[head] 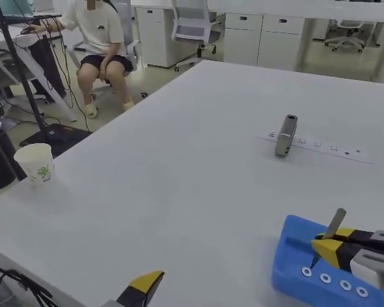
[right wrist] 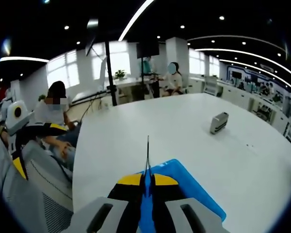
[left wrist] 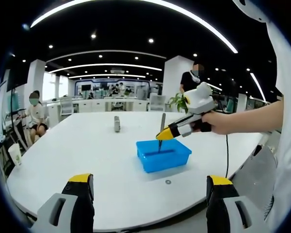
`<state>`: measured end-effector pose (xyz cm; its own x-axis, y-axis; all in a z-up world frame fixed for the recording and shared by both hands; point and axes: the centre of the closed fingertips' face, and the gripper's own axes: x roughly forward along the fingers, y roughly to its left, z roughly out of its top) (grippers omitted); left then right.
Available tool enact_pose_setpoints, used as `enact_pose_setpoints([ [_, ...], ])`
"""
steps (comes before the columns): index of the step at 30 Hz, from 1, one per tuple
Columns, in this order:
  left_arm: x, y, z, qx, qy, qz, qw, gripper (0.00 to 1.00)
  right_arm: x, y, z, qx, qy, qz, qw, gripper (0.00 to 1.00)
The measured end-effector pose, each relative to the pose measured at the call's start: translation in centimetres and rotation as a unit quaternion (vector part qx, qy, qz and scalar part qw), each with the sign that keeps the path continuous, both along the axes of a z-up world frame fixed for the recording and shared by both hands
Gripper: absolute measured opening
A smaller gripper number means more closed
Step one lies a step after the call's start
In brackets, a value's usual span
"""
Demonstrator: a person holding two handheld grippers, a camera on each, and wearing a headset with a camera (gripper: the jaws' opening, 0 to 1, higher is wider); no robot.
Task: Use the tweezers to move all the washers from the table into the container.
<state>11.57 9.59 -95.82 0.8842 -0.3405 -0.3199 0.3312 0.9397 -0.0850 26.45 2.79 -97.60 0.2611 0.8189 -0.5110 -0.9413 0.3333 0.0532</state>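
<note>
Tweezers are clamped by right gripper over container; left gripper is held wide, empty.
Washer, lower centre: likely light, stiff, slippery; best pinched across rim.

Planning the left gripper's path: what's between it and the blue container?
In the left gripper view, a single washer lies on the table between the left gripper and the blue container; otherwise that stretch is bare.

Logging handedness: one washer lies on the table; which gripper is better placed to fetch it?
Right gripper: shut on the tweezers, at the container beside the washer. Left gripper is open, empty.
</note>
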Motion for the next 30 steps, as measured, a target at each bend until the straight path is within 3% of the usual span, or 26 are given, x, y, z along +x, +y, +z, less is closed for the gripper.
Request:
enact_pose_setpoints([
  [9, 0.0, -0.1, 0.0, 0.001, 0.001, -0.003, 1.0000, 0.99, -2.2, -0.6, 1.1, 0.026, 0.007, -0.008, 0.9996, 0.02],
  [20, 0.0, -0.1, -0.1, -0.001, 0.001, -0.004, 1.0000, 0.99, -4.4, -1.6, -0.5, 0.028, 0.040, -0.023, 0.9985, 0.02],
  [30, 0.0, -0.1, 0.0, 0.000, 0.000, -0.006, 1.0000, 0.99, -5.2, -2.3, -2.3, 0.011, 0.050, -0.026, 0.9983, 0.02],
])
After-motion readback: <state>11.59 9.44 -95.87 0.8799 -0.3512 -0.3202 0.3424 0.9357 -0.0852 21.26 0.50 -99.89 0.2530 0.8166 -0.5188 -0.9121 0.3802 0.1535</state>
